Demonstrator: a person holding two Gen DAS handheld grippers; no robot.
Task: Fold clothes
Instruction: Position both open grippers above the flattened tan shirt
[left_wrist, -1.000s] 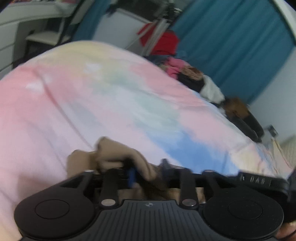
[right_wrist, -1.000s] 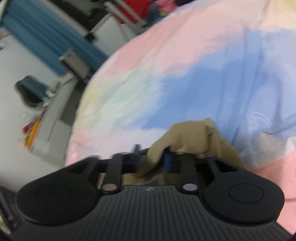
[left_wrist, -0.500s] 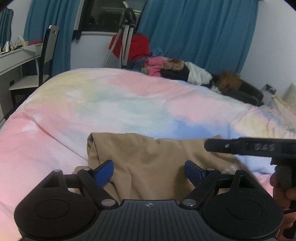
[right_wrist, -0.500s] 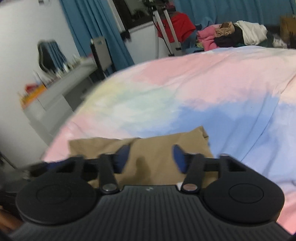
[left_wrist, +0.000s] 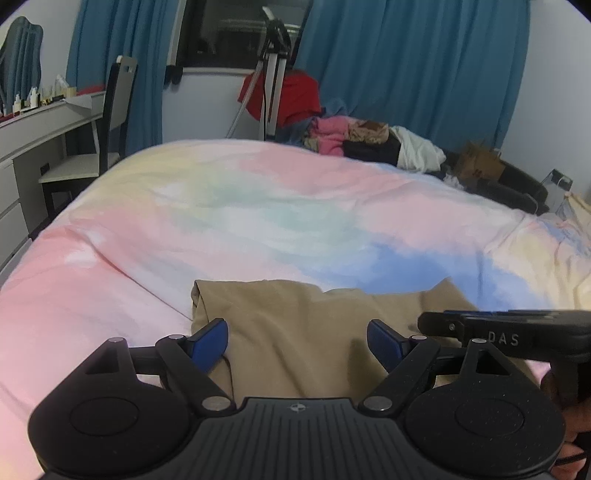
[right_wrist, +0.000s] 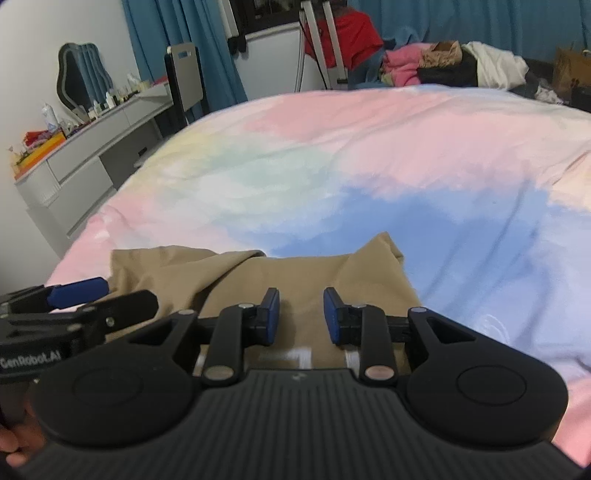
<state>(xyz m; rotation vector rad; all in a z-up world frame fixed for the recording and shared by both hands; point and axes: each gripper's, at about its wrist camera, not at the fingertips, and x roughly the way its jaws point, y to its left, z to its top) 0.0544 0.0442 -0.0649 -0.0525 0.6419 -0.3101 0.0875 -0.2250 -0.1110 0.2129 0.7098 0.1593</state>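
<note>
A tan garment (left_wrist: 295, 332) lies spread flat on the pastel bedspread (left_wrist: 240, 221), near its front edge. It also shows in the right wrist view (right_wrist: 295, 280). My left gripper (left_wrist: 297, 341) is wide open and empty, hovering over the garment's left half. My right gripper (right_wrist: 301, 315) is open with a narrower gap, empty, over the garment's right half. The right gripper's body shows at the right in the left wrist view (left_wrist: 509, 332). The left gripper's blue pad shows at the left in the right wrist view (right_wrist: 77, 290).
A pile of clothes (left_wrist: 369, 142) lies at the bed's far edge, with a tripod (left_wrist: 273, 74) and red cloth behind. A grey desk (right_wrist: 81, 147) and chair (left_wrist: 107, 122) stand left of the bed. Blue curtains cover the back wall.
A second ago both grippers were shut on the bunched tan garment. They have let go and opened. The garment now lies flat, and both grippers have pulled back and levelled.
</note>
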